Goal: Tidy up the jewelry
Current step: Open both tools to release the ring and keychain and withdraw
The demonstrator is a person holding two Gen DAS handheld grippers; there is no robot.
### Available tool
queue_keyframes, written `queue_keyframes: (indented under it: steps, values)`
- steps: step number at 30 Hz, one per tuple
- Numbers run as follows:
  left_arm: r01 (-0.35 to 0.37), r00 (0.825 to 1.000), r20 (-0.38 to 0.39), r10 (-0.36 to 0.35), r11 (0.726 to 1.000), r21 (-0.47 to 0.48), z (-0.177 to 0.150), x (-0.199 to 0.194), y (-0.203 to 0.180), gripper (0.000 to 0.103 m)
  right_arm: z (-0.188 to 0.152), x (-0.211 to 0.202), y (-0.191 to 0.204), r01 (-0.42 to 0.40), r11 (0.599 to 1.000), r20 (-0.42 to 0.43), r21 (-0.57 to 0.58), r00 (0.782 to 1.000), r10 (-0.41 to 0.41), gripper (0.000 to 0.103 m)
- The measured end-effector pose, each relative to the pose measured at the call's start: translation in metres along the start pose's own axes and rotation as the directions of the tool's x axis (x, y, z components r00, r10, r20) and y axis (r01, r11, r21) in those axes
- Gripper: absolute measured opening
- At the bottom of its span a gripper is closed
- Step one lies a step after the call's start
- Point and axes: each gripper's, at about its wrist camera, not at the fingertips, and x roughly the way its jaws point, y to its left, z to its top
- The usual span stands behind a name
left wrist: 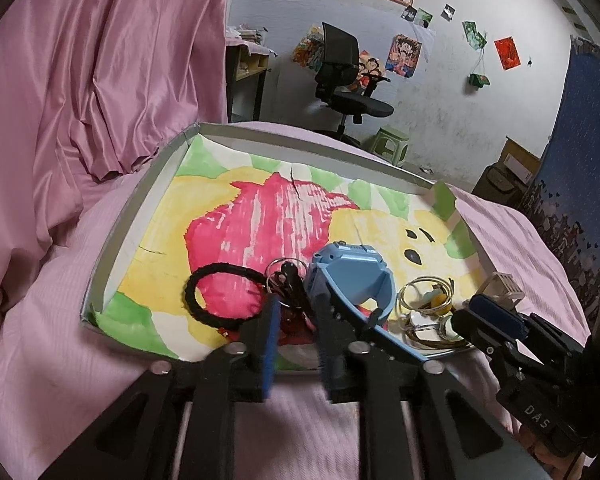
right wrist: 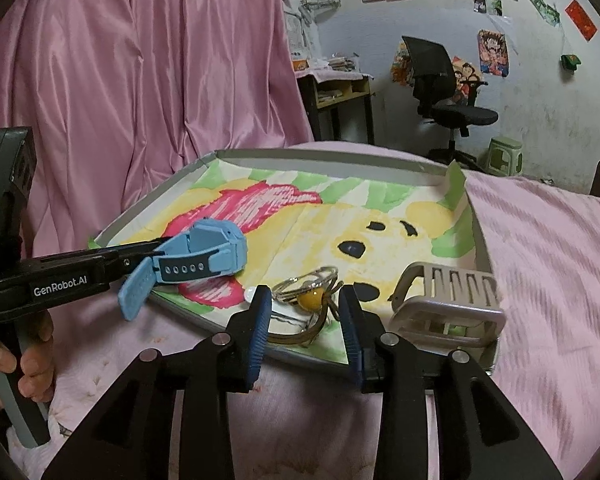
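At lower centre the right claw point(right wrist: 303, 320) stands open, its blue-padded fingers point(right wrist: 260, 328) either side of a heap of thin metal bangles with a yellow bead point(right wrist: 312, 300). These lie in a shallow grey tray lined with a painted paper point(right wrist: 432, 169). At left, the left claw point(right wrist: 156, 254) grips a light-blue plastic watch point(right wrist: 204, 254) by its strap. A pale slatted plastic rack point(right wrist: 448, 304) sits at the tray's right.

One blue watch point(left wrist: 342, 276), one black hair tie point(left wrist: 216, 294), one key ring cluster point(left wrist: 286, 280), one tangle of thin bangles point(right wrist: 310, 280) near right, one grey slotted holder point(right wrist: 448, 304), all in one tray point(left wrist: 140, 208)
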Motion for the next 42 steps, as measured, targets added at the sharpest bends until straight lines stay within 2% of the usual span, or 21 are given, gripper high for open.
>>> queue_keyframes:
  steps: [1, 2, 3, 4, 9, 11, 16, 19, 23, 25, 27, 34, 42]
  values:
    - [-0.003, 1.0, 0.014, 0.003, 1.0, -0.003, -0.001, -0.003, 0.0, 0.036, 0.0, -0.002, 0.0, 0.003, 1.0, 0.006, 0.0, 1.0, -0.003, 0.031]
    - [-0.008, 1.0, 0.026, 0.008, 1.0, -0.006, -0.001, -0.006, 0.001, 0.041, 0.001, -0.004, 0.0, 0.007, 1.0, 0.014, 0.0, 1.0, -0.007, 0.031]
    - [-0.014, 0.999, 0.04, 0.014, 1.0, -0.01, -0.001, -0.009, 0.002, 0.053, 0.001, -0.007, 0.0, 0.013, 1.0, 0.024, 0.0, 1.0, -0.013, 0.031]
    - [-0.017, 0.998, 0.062, 0.018, 1.0, -0.015, -0.001, -0.013, 0.003, 0.059, 0.002, -0.009, 0.0, 0.016, 1.0, 0.031, 0.001, 0.999, -0.016, 0.031]
    - [-0.023, 0.995, 0.1, 0.025, 0.999, -0.022, -0.001, -0.025, 0.005, 0.061, 0.005, -0.022, 0.0, 0.037, 0.999, 0.081, 0.008, 0.996, -0.037, 0.039]
    - [-0.028, 0.993, 0.112, 0.029, 0.999, -0.017, -0.002, -0.029, 0.004, 0.065, 0.007, -0.027, 0.0, 0.042, 0.999, 0.096, 0.009, 0.995, -0.042, 0.041]
    - [-0.044, 0.986, 0.162, 0.045, 0.999, -0.007, -0.002, -0.041, 0.002, 0.078, 0.009, -0.035, 0.0, 0.056, 0.998, 0.137, 0.013, 0.989, -0.057, 0.052]
    - [-0.055, 0.98, 0.191, 0.054, 0.998, -0.003, -0.002, -0.048, 0.001, 0.086, 0.009, -0.041, -0.001, 0.065, 0.998, 0.162, 0.017, 0.985, -0.067, 0.064]
    - [-0.068, 0.971, 0.231, 0.066, 0.998, -0.001, -0.003, -0.057, 0.0, 0.092, 0.009, -0.05, -0.002, 0.068, 0.997, 0.192, 0.028, 0.979, -0.072, 0.078]
    - [-0.077, 0.965, 0.25, 0.075, 0.997, -0.002, -0.004, -0.063, 0.0, 0.096, 0.009, -0.055, -0.003, 0.067, 0.997, 0.205, 0.035, 0.976, -0.073, 0.088]
    - [-0.082, 0.96, 0.267, 0.08, 0.997, -0.001, -0.006, -0.068, -0.001, 0.098, 0.008, -0.061, -0.003, 0.07, 0.997, 0.221, 0.043, 0.972, -0.078, 0.093]
    - [-0.088, 0.936, 0.345, 0.074, 0.996, 0.024, -0.015, -0.096, -0.006, 0.102, 0.007, -0.079, -0.002, 0.073, 0.996, 0.259, 0.053, 0.962, -0.084, 0.101]
    - [-0.104, 0.928, 0.363, 0.082, 0.994, 0.04, -0.026, -0.118, -0.01, 0.103, 0.0, -0.101, -0.002, 0.08, 0.995, 0.276, 0.066, 0.957, -0.095, 0.101]
